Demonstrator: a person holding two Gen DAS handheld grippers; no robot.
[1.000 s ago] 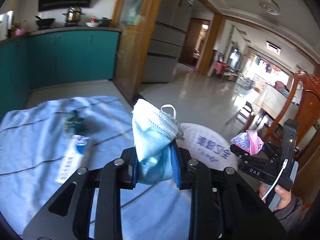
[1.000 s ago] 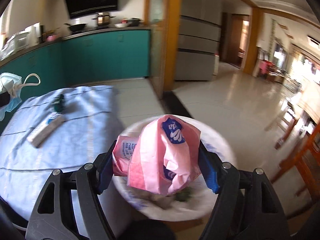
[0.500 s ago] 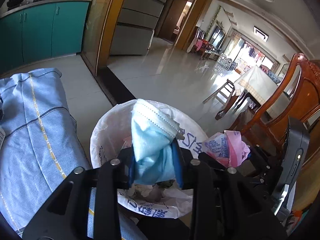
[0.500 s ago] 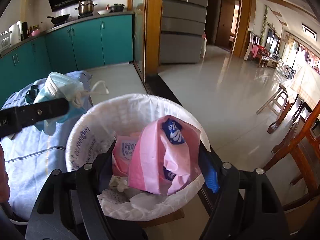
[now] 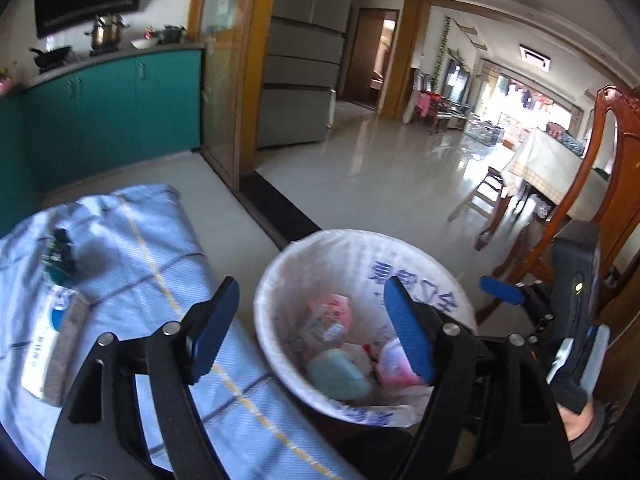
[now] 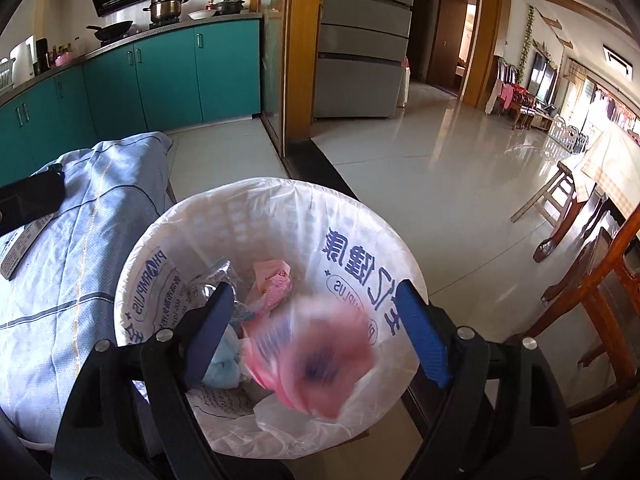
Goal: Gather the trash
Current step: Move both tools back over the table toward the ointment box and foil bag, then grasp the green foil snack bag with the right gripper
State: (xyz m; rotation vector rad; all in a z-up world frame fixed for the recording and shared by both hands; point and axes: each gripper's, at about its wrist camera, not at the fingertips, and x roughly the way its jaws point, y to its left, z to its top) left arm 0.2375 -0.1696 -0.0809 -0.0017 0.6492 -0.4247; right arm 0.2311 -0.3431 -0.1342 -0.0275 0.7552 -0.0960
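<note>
both hand-held grippers, left (image 5: 308, 330) and right (image 6: 320, 332), have just opened wide with nothing pinched. the mask (image 5: 340, 374) and pink bag (image 6: 316, 360) are in the bin (image 6: 168, 240). a bump could tip it.

Our left gripper (image 5: 308, 328) hangs over the near rim of the trash bin (image 5: 280, 276), pitched down into it. Its jaws have just been opening and now stand wide; nothing sits between the blue pads (image 5: 408, 332). Our right gripper (image 6: 316, 328) sits over the same bin, also pitched down, jaws just opened wide, pads clear of anything. In the left wrist view the right gripper's body stands at the bin's right side, our hand (image 5: 576, 420) under it.
</note>
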